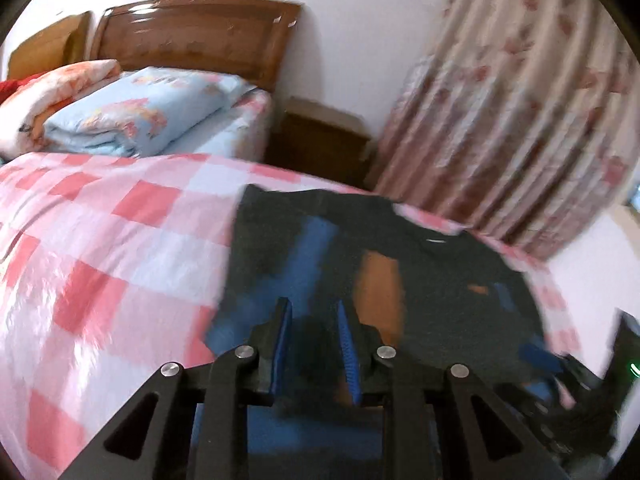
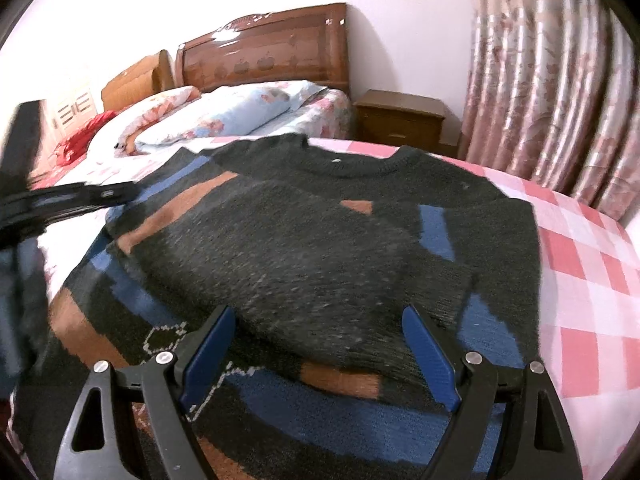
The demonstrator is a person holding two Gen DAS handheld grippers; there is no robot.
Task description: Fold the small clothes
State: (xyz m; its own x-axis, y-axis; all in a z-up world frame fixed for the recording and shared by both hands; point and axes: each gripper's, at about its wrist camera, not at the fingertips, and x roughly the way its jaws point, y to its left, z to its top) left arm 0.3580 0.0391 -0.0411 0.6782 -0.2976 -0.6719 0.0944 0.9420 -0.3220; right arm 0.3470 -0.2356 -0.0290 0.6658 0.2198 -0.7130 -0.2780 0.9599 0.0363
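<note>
Sweater (image 2: pixel 312 240): dark knit, blue and orange blocks, lying on checked bed (image 2: pixel 592 264), neckline toward headboard (image 2: pixel 264 56). Left gripper (image 1: pixel 314 312): jaws narrow, over sweater's edge; a grip cannot be told. Right gripper (image 2: pixel 318 320): jaws wide, holding nothing, above sweater's hem.

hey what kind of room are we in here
Most likely a home bedroom: a bed with a carved wooden headboard and folded quilts, a wooden nightstand beside it, and floral curtains. The dark sweater lies on the pink checked bedspread.
</note>
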